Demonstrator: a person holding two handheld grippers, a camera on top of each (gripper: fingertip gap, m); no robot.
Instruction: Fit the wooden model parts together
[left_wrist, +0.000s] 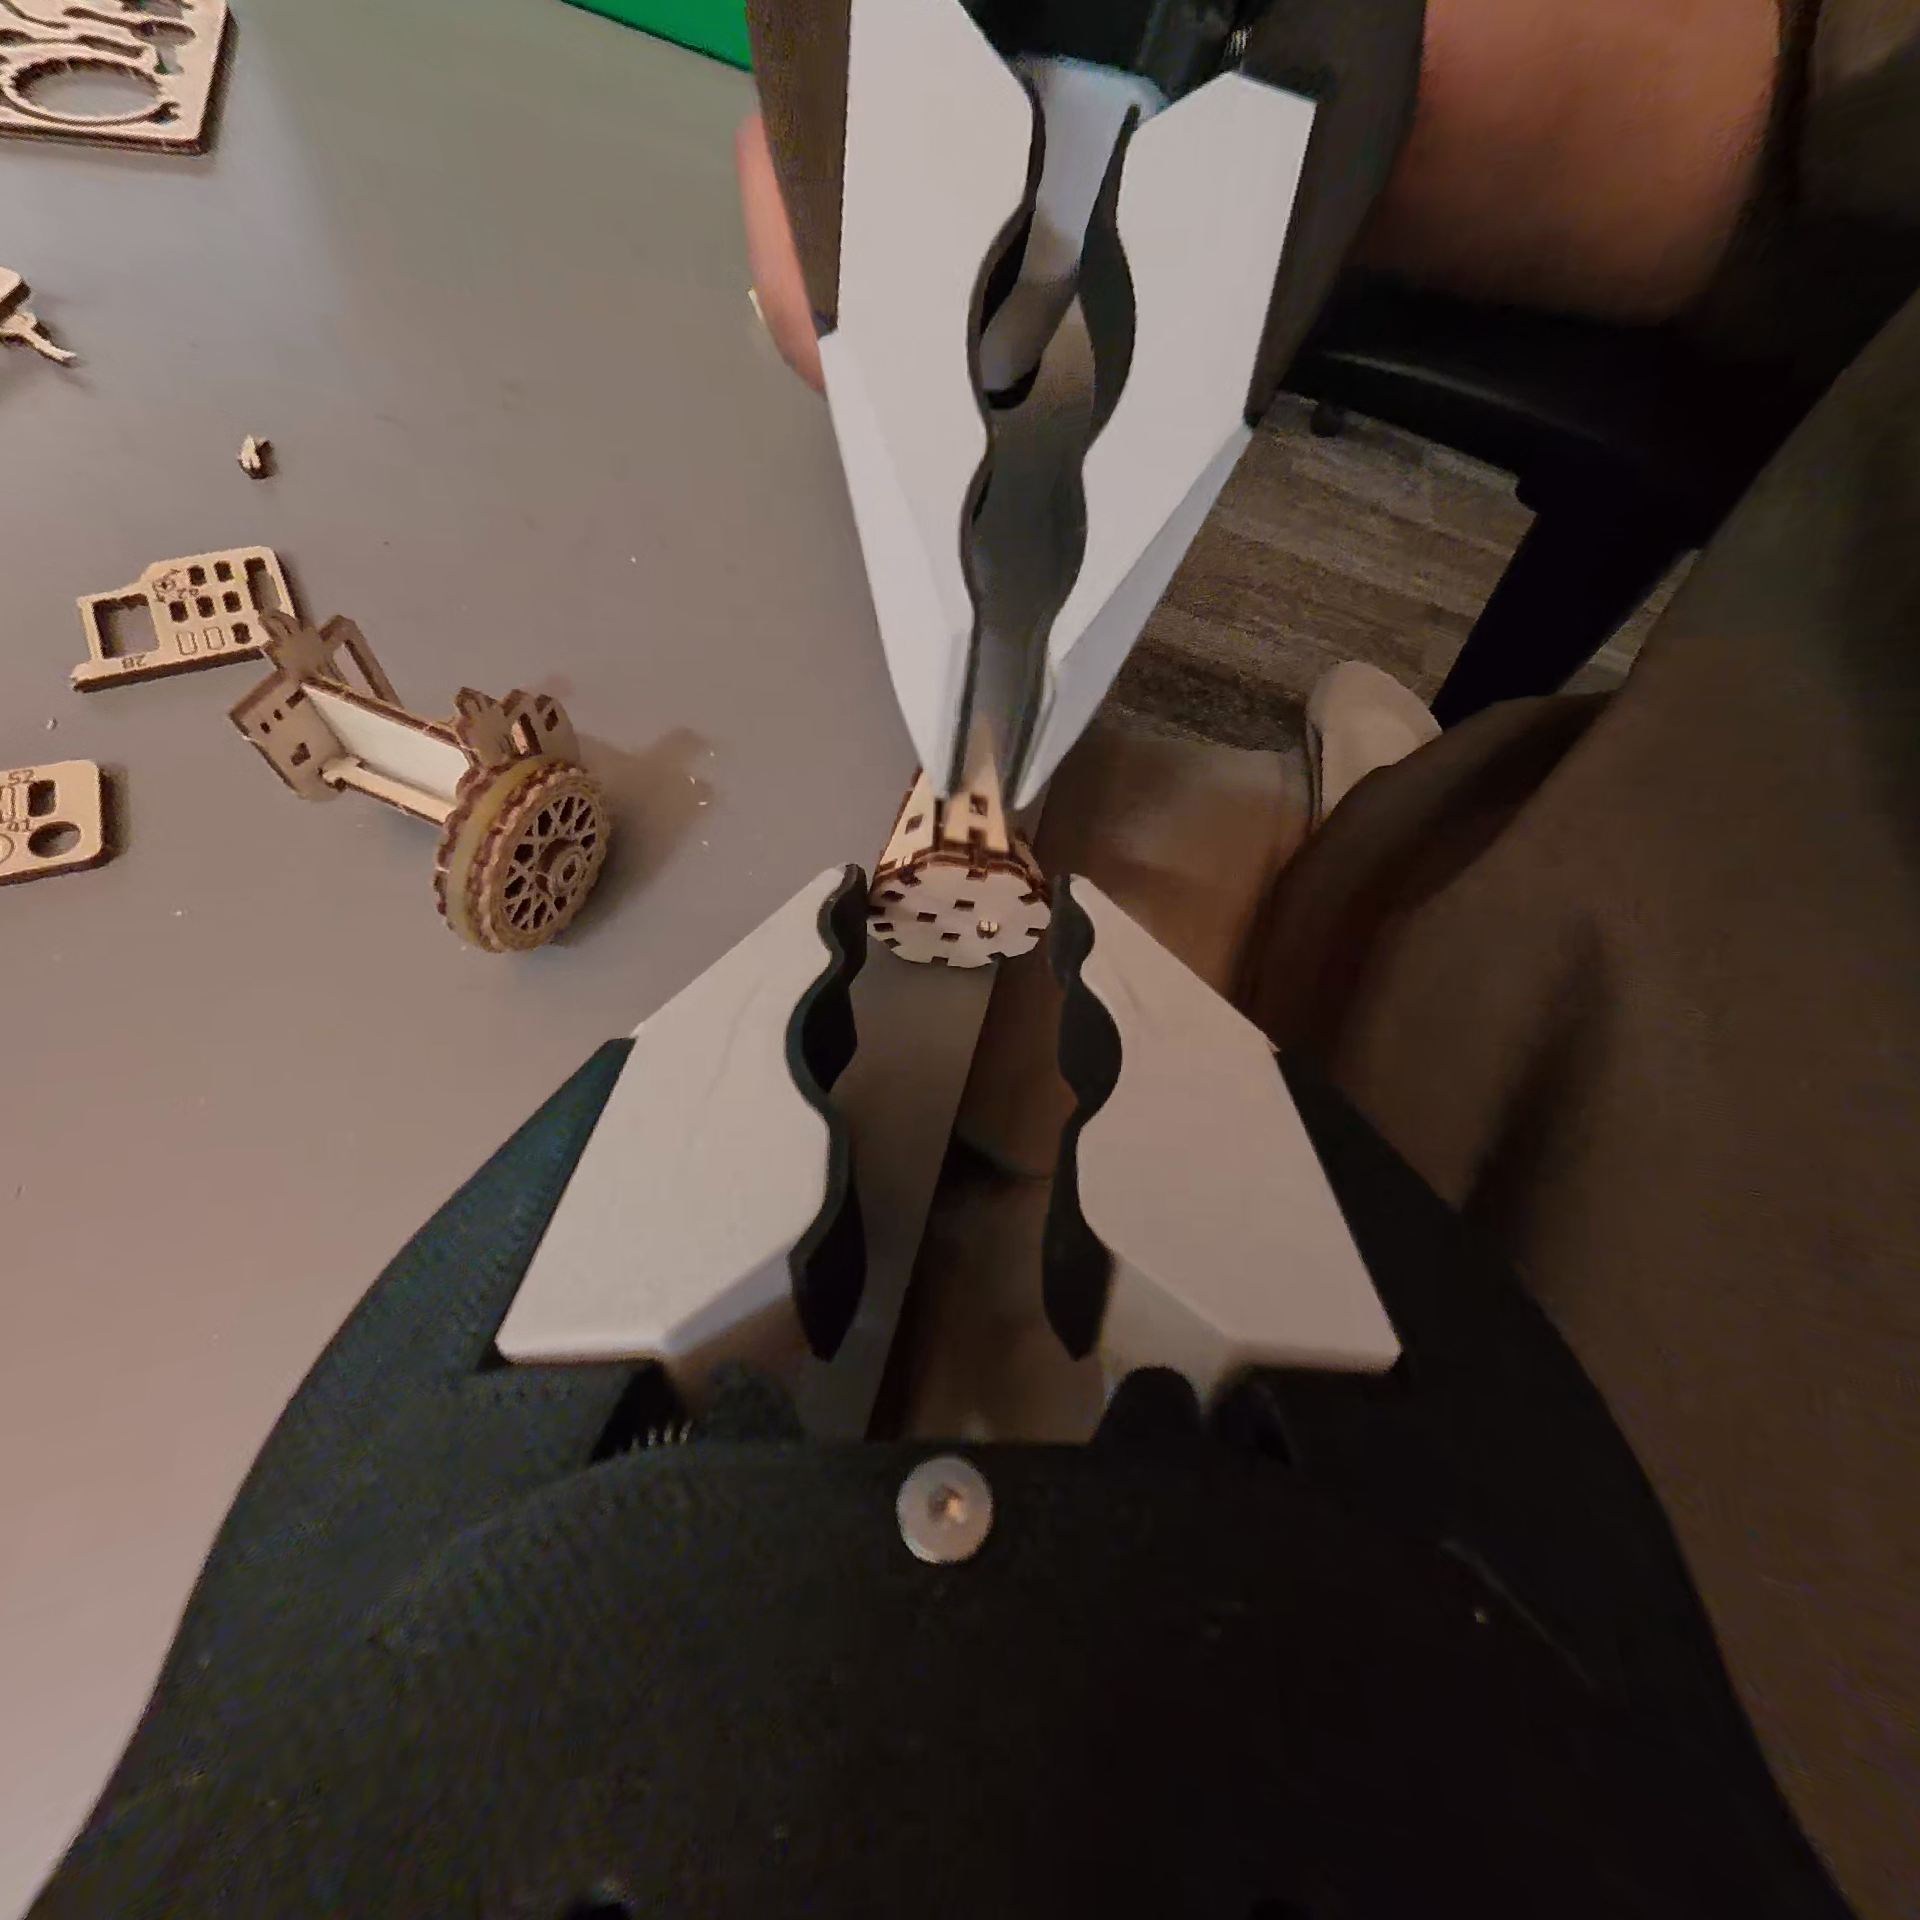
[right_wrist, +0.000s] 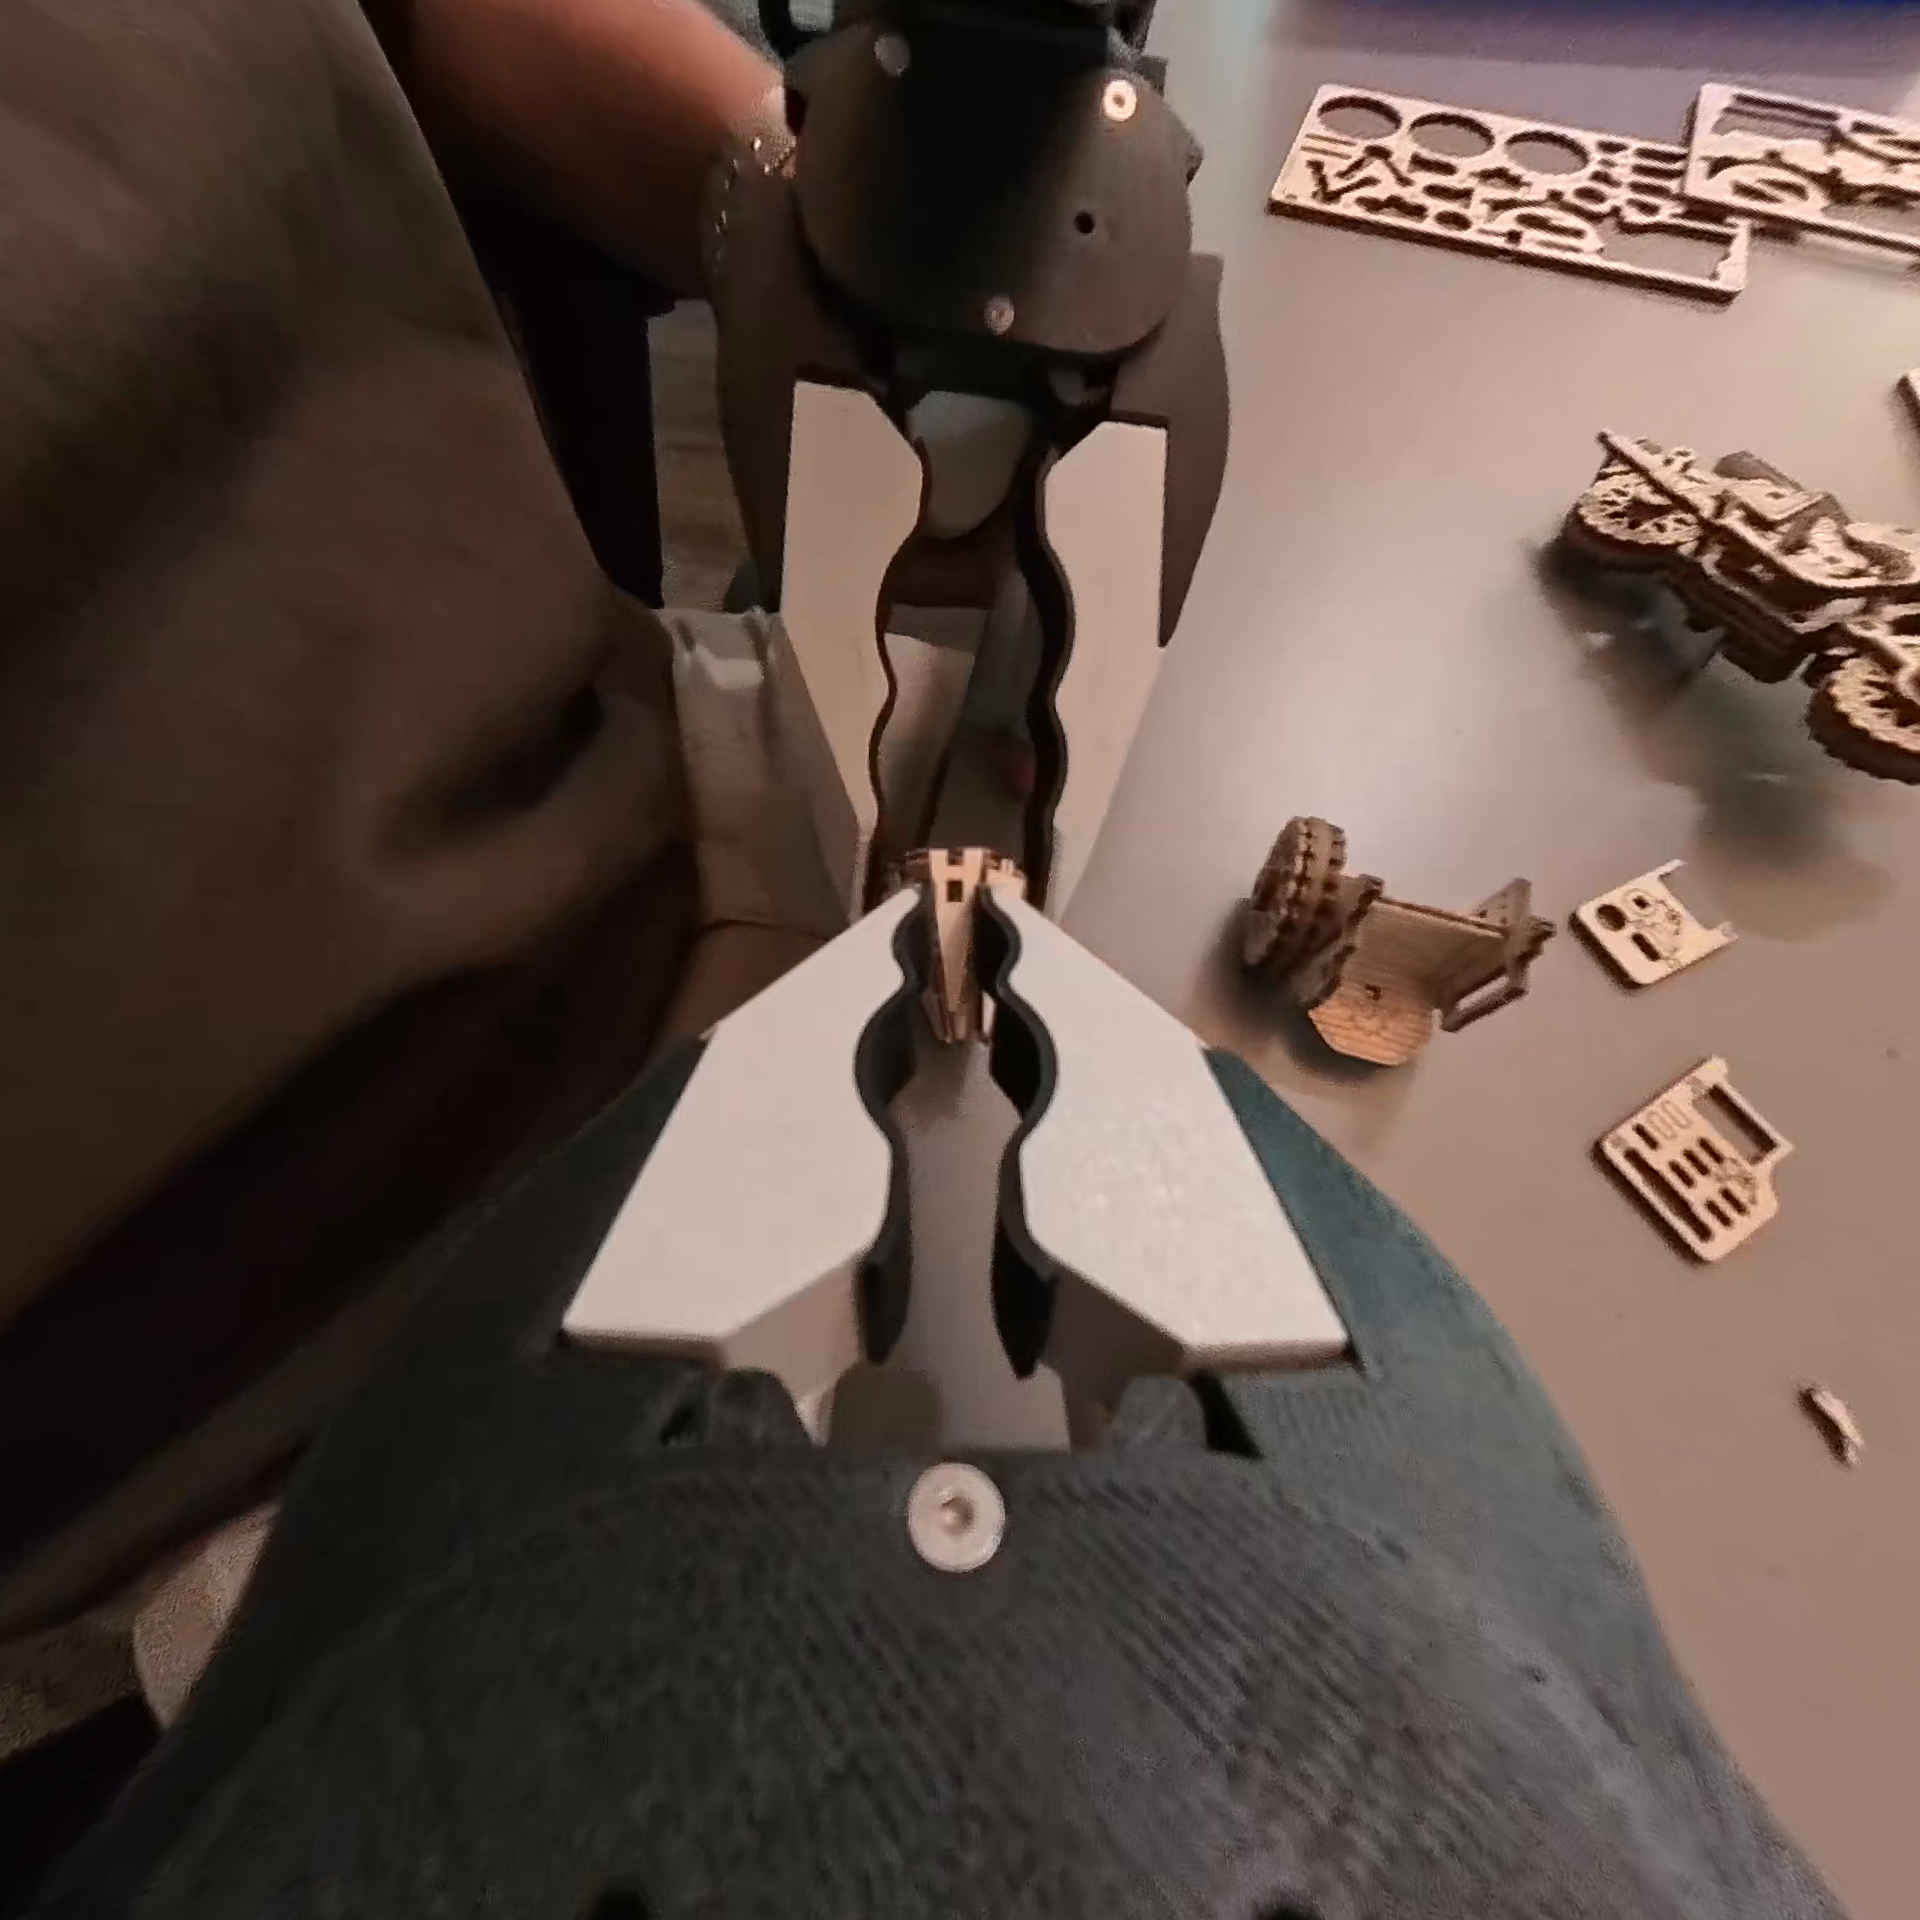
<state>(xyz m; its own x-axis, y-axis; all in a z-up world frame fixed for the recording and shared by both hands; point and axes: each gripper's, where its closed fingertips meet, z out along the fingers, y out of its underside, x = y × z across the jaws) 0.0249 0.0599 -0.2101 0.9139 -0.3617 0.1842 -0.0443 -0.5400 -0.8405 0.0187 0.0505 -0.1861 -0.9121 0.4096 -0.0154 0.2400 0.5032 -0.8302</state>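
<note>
A small wooden drum (left_wrist: 951, 920) with slotted faces sits between the fingertips of my left gripper (left_wrist: 961, 894), which is shut on its sides, just off the table's edge. My right gripper (left_wrist: 971, 800) comes down from above and is shut on a flat wooden part (left_wrist: 971, 826) that stands in the drum's upper side. In the right wrist view, my right gripper (right_wrist: 956, 909) pinches that flat part (right_wrist: 951, 977) edge-on. My left gripper (right_wrist: 956, 873) faces it, with the drum (right_wrist: 961, 868) mostly hidden behind the part.
On the grey table (left_wrist: 468, 364) lie a wheel sub-assembly (left_wrist: 436, 790) (right_wrist: 1382, 945), flat cut pieces (left_wrist: 182, 618) (right_wrist: 1694, 1174), punched-out sheets (left_wrist: 104, 73) (right_wrist: 1507, 197) and a wooden motorcycle model (right_wrist: 1766, 582). A person's lap (left_wrist: 1558, 1039) is right beside the grippers. Less than 4 cm separates the two grippers' tips. Both grippers' tips are roughly 20 cm from the wooden motorcycle model (right_wrist: 1766, 582).
</note>
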